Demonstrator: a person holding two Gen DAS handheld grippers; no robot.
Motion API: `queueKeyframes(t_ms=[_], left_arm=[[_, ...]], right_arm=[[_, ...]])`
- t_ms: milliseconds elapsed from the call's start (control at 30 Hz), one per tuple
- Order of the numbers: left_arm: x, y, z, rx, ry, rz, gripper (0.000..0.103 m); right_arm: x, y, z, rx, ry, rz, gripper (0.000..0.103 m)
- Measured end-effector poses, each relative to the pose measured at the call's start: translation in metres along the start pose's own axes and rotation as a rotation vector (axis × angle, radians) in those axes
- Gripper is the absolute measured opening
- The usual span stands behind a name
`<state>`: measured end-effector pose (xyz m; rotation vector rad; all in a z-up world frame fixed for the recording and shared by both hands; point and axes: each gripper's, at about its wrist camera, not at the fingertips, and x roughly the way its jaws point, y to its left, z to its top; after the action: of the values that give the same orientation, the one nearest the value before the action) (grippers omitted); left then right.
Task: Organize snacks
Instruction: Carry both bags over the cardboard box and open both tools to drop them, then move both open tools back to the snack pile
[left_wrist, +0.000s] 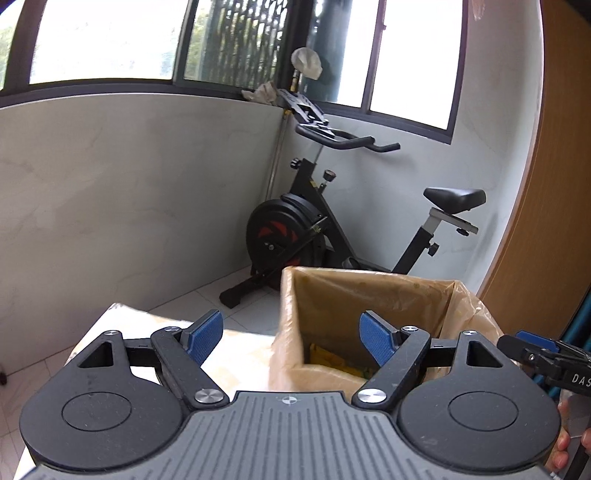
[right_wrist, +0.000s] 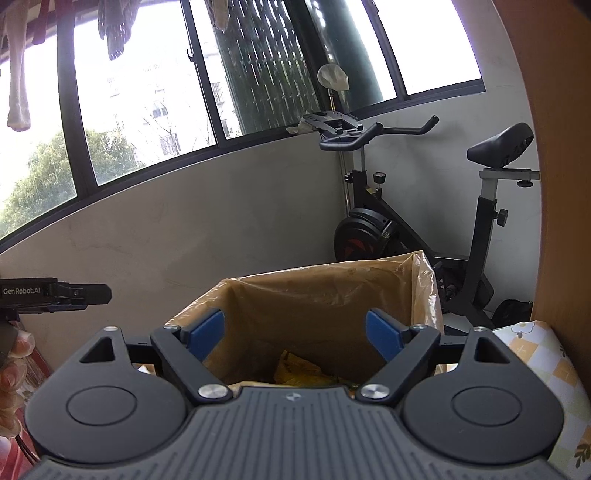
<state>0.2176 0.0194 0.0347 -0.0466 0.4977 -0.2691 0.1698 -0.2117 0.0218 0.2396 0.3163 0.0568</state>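
Both tongs are spread and empty: the left tongs beside the lined box, the right tongs over it. Yellow snack packets lie at its bottom, judged light, crinkly and slippery, best pinched by an edge. Their number and print cannot be made out.

You face exercise bike in corner, black saddle right, handlebars up top. Grey wall runs below dark-framed windows. Cloth-wrapped pole stands on sill behind bike. Laundry hangs at window top. Wooden panel at your right. Tiled floor under bike.
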Motion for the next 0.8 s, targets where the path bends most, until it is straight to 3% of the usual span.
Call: queueKeyframes(t_ms=[333, 800], left_arm=[[-0.025, 0.028, -0.056, -0.034, 0.049, 0.052, 0.083], [0.018, 0.060, -0.121, -0.021, 0.184, 0.083, 0.083]], right_arm=[[-0.014, 0.013, -0.050, -0.006, 0.066, -0.005, 0.087], [-0.011, -0.002, -0.121, -0.018, 0.212, -0.105, 0.087]])
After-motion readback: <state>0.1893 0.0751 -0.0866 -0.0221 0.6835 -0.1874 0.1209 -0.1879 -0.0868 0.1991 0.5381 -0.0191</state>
